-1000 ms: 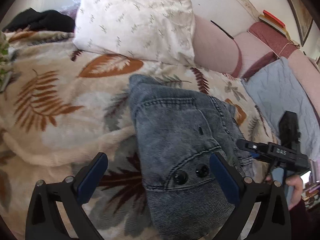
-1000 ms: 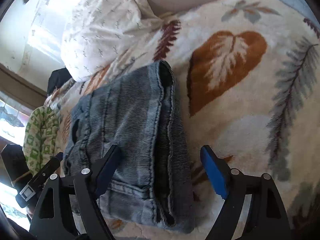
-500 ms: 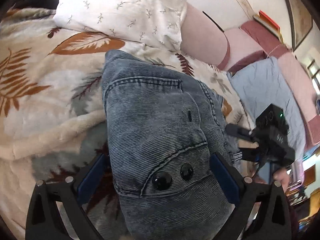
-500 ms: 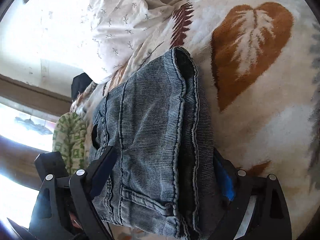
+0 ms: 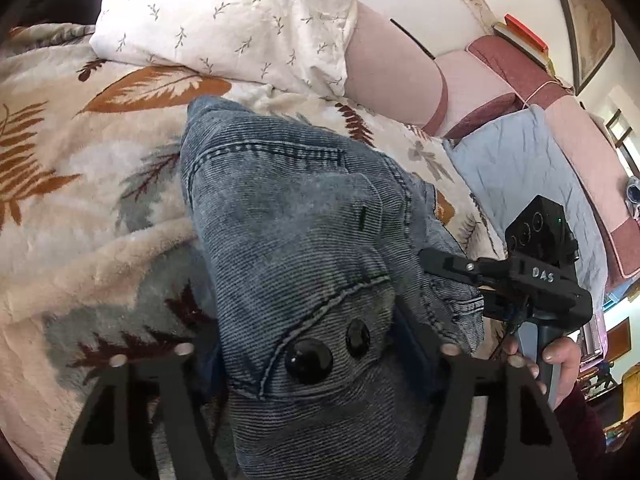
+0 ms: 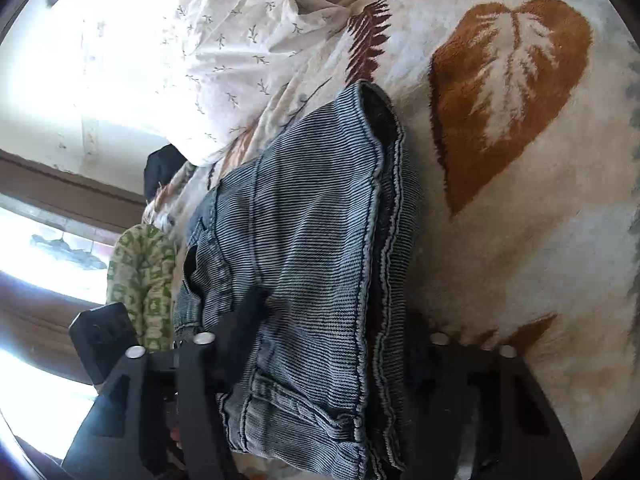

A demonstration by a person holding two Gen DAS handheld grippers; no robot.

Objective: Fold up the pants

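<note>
The folded blue denim pants point(image 5: 288, 224) lie as a thick bundle on the leaf-patterned blanket point(image 5: 80, 184). My left gripper point(image 5: 308, 344) is shut on the waistband end, by the two dark buttons point(image 5: 308, 360). My right gripper point(image 6: 332, 344) is shut on the opposite end of the pants point(image 6: 320, 216), its jaws squeezing the stacked layers. The right gripper also shows in the left wrist view point(image 5: 452, 264), touching the bundle's right side. The left gripper's body shows in the right wrist view point(image 6: 100, 332) at the lower left.
A white patterned pillow point(image 5: 232, 16) lies behind the pants. A pink headboard cushion point(image 5: 392, 72) and a pale blue quilt point(image 5: 520, 176) are to the right. A green patterned cloth point(image 6: 140, 264) lies by the window side. A dark garment point(image 6: 160, 168) sits beyond it.
Both grippers moved in over the bundle's ends and closed from wide open onto the denim. The bundle now bulges up between the jaws.
</note>
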